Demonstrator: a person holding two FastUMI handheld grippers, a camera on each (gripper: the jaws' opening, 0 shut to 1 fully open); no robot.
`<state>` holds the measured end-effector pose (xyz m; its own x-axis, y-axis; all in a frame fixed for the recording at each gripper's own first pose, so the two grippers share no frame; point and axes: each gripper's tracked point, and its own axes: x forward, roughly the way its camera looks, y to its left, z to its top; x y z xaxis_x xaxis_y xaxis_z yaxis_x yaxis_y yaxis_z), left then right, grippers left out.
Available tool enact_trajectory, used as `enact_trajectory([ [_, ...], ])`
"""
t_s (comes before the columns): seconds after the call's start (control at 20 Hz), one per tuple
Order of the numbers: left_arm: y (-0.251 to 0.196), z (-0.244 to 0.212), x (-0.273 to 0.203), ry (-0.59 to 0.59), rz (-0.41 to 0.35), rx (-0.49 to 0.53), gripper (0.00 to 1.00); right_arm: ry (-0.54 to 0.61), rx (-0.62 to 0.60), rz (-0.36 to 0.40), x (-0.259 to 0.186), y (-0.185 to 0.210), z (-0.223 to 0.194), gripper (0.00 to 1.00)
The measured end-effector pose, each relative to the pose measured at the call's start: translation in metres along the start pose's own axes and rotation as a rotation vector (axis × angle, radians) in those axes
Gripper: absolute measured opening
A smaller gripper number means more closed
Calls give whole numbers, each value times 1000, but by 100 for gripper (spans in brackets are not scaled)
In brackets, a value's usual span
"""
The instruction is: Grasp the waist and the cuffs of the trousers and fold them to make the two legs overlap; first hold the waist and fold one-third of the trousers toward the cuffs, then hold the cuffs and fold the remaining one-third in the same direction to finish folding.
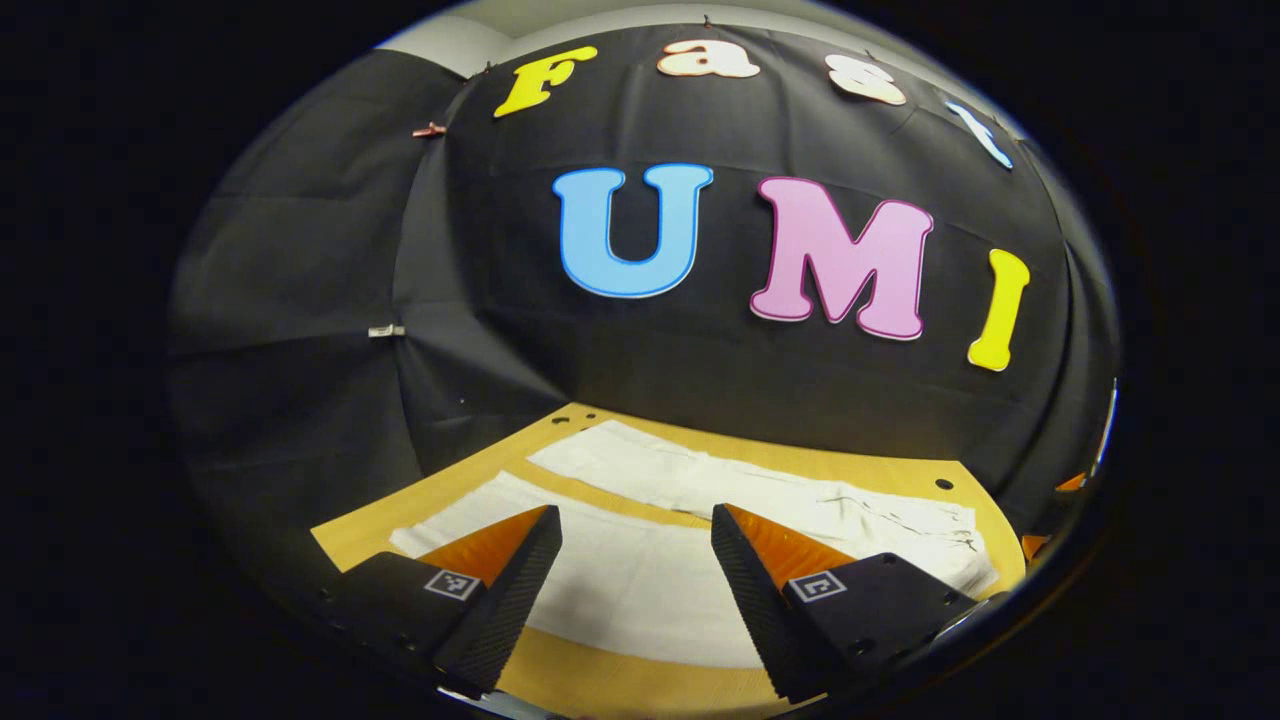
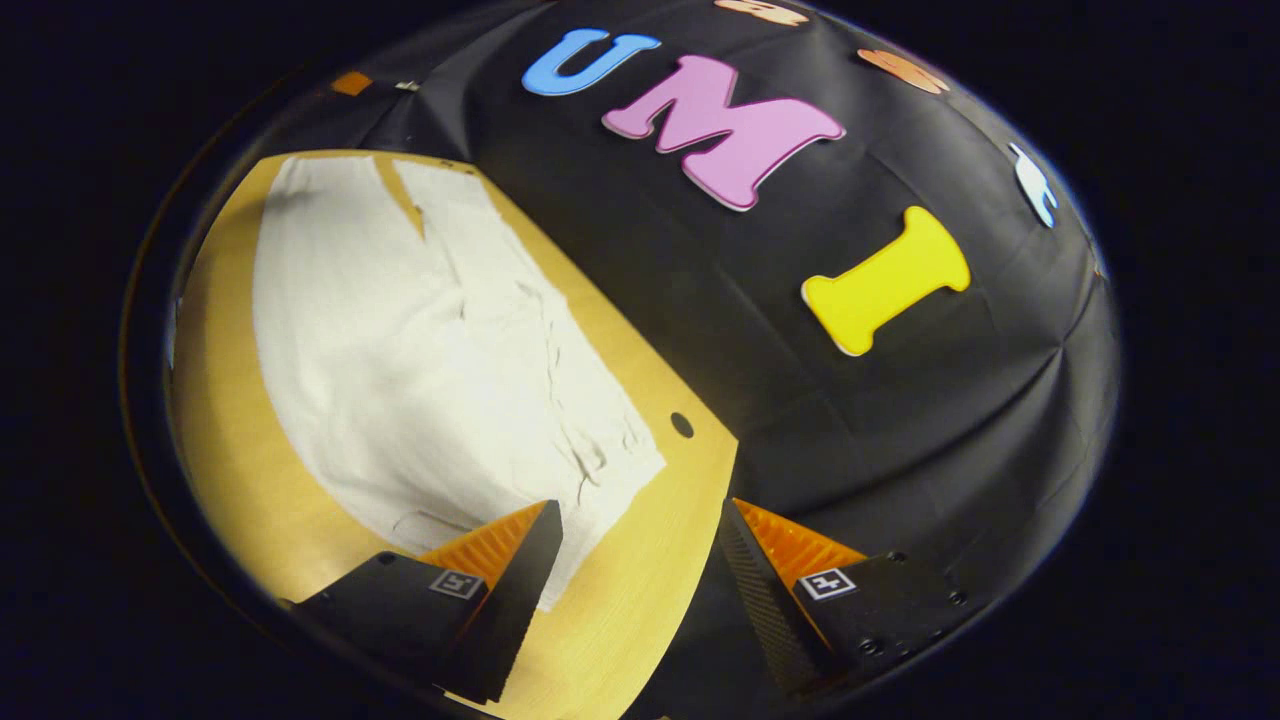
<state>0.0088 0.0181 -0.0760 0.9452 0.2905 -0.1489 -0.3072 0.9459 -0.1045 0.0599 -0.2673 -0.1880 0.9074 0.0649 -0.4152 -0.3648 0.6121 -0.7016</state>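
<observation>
On the wooden table (image 1: 600,680), we find the white trousers (image 1: 640,580) lying flat and unfolded, with the two legs spread apart and a strip of bare wood between them. In the left gripper view, we see the legs running toward 10 o'clock, and the wrinkled waist end lies at about 3 o'clock, near the table's right edge. A small round hole (image 1: 943,484) in the tabletop sits just beyond the waist, close to the black cloth wall (image 1: 700,370).

We note that the left gripper (image 1: 636,575) hangs over the nearer leg with its two fingers set wide apart. Nothing is between them, and the fabric shows in the gap below. We cannot tell whether the fingertips touch the cloth.

In the right gripper view, we see the trousers (image 2: 420,340) from the waist side: the legs fork toward 11 o'clock and the creased waist lies at about 6 o'clock of the garment, near the table's edge. The right gripper (image 2: 640,580) also has its fingers wide apart and holds nothing. Its left finger (image 2: 515,590) stands over the waist corner, while its right finger (image 2: 760,600) lies past the table edge, against the black wall.
</observation>
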Motion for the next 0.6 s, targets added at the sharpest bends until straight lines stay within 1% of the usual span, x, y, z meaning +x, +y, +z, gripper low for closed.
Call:
enact_trajectory([
  [0.15,24,-16,-6,27,54,13,96,27,-108,72,9,17,-18,98],
  [0.3,41,-20,-4,44,97,21,96,64,-215,129,13,34,-40,98],
  [0.45,49,-24,-5,56,128,-3,96,85,-295,190,19,48,-55,98],
  [0.6,56,-35,-5,101,149,-35,96,96,-347,233,23,58,-66,98],
])
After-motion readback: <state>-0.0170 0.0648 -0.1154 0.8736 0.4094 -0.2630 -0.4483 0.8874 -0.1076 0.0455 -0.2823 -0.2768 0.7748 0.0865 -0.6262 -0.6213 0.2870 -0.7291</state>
